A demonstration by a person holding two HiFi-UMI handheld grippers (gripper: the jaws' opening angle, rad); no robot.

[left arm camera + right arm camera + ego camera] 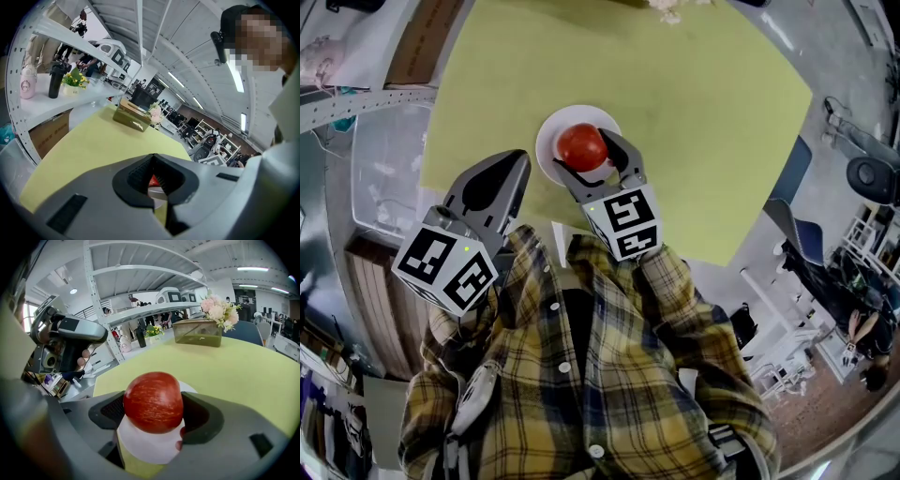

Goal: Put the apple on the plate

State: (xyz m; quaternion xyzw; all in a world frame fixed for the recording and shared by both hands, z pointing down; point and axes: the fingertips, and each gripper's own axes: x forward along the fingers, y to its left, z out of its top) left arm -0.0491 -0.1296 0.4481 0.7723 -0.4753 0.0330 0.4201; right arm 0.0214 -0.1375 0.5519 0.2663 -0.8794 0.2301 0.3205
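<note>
A red apple [581, 145] sits between the jaws of my right gripper [587, 152], directly over a small white plate [547, 141] on the yellow-green table [694, 122]. In the right gripper view the apple [153, 401] is pressed by both pads, with the plate [145, 448] beneath it; I cannot tell whether apple and plate touch. My left gripper [517, 165] stands left of the plate at the table's near edge, jaws together and empty. Through the gap behind its tips [152, 158] a bit of the apple [153, 180] shows.
A green box with pink flowers [198, 332] stands at the table's far side, also seen as the box [132, 117] in the left gripper view. A clear plastic bin [382, 178] sits off the table's left edge. Metal shelving with bottles [55, 79] runs along the left.
</note>
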